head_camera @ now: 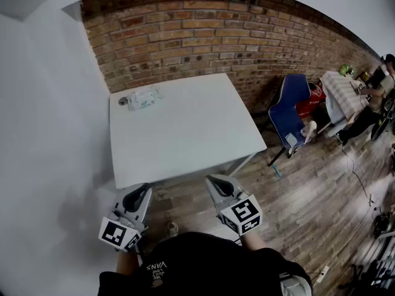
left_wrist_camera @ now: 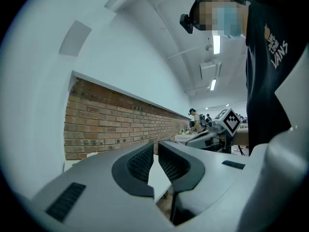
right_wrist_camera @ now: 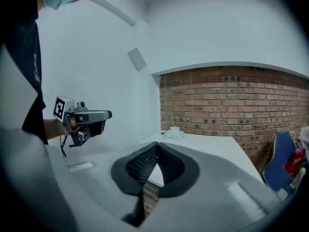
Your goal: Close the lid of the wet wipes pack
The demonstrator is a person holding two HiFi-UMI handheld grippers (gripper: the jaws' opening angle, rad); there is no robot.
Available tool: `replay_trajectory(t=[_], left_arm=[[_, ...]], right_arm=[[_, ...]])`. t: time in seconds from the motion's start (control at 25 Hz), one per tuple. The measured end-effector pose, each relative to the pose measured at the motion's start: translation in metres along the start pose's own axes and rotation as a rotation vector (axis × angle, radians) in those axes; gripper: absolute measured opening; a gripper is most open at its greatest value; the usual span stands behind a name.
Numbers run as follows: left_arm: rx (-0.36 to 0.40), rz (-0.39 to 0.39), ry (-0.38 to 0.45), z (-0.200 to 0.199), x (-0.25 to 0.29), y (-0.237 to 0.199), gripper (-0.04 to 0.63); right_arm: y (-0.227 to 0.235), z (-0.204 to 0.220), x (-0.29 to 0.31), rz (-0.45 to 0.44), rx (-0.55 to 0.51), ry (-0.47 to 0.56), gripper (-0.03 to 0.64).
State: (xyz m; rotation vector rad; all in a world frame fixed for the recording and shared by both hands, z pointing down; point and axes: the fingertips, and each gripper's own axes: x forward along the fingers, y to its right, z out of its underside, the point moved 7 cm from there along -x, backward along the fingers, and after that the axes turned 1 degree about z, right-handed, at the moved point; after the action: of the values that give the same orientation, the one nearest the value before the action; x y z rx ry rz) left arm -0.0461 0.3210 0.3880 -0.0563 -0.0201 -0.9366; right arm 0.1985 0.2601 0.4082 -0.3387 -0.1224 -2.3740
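Note:
The wet wipes pack [head_camera: 143, 98] lies at the far left corner of the white table [head_camera: 185, 140], close to the brick wall; whether its lid is up is too small to tell. It also shows as a small pale pack [right_wrist_camera: 175, 134] in the right gripper view. My left gripper [head_camera: 137, 197] [left_wrist_camera: 155, 144] hangs in front of the table's near edge, shut with only a thin slit between its pads and nothing in it. My right gripper [head_camera: 220, 187] [right_wrist_camera: 156, 145] hangs beside it, shut and holding nothing. Both are far from the pack.
A brick wall [head_camera: 185, 36] runs behind the table and a white wall [head_camera: 49, 134] along its left. A blue chair [head_camera: 290, 110] stands right of the table. A person sits at a cluttered table [head_camera: 345, 91] at the far right. Cables lie on the wooden floor [head_camera: 321, 190].

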Motion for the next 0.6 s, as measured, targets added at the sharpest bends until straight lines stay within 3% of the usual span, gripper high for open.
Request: replay_trajectory(t=[0.6], left_arm=[[0.008,0.011,-0.024,0.007,-0.017,-0.065,0.041]], right_arm=[[-0.008,-0.014,0.057,0.077,0.119,0.085,-0.003]])
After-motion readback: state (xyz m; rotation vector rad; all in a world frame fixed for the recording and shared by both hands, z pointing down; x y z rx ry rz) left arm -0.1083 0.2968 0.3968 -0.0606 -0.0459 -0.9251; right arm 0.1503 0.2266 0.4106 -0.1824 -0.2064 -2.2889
